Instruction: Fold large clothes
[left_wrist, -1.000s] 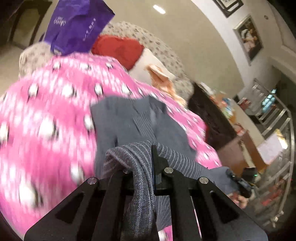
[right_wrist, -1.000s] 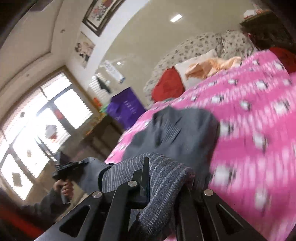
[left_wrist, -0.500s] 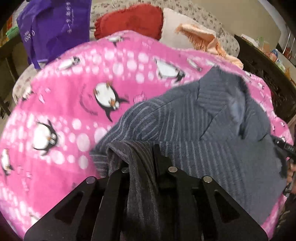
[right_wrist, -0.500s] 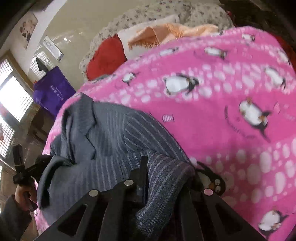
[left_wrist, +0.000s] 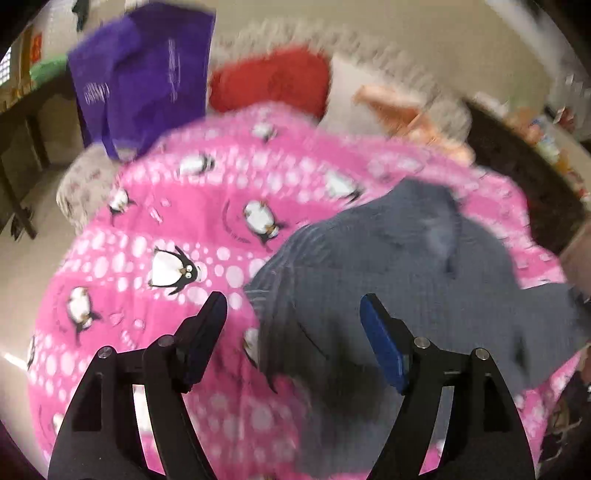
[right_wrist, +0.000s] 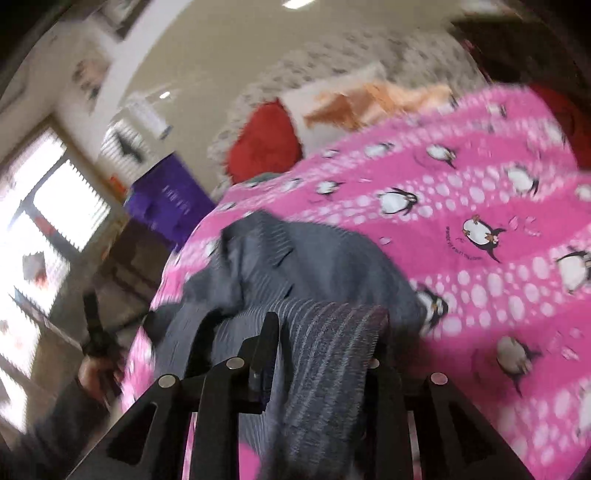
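On the bed, spread over a pink penguin-print blanket (left_wrist: 177, 236), lies the grey striped garment (left_wrist: 406, 266), its collar end pointing toward the pillows and its body bunched in loose folds. The left tongs (left_wrist: 293, 314) stand wide apart with nothing between them, their blue-padded tips poised above the garment's near edge, where the cloth meets the blanket. The right tongs (right_wrist: 321, 332) are clamped on a thick fold of the same garment (right_wrist: 295, 266), and the striped fabric drapes over and down between the black arms. In the right wrist view the person's left hand (right_wrist: 96, 369) shows at the bed's far side, gripping its handle. At the head of the bed rest a red cushion (left_wrist: 269, 81), a white pillow (right_wrist: 325, 96) and a crumpled orange cloth (left_wrist: 399, 107). A purple bag (left_wrist: 144, 74) sits beside the bed. Both views are blurred by motion, so fine detail of the cloth is hard to read.
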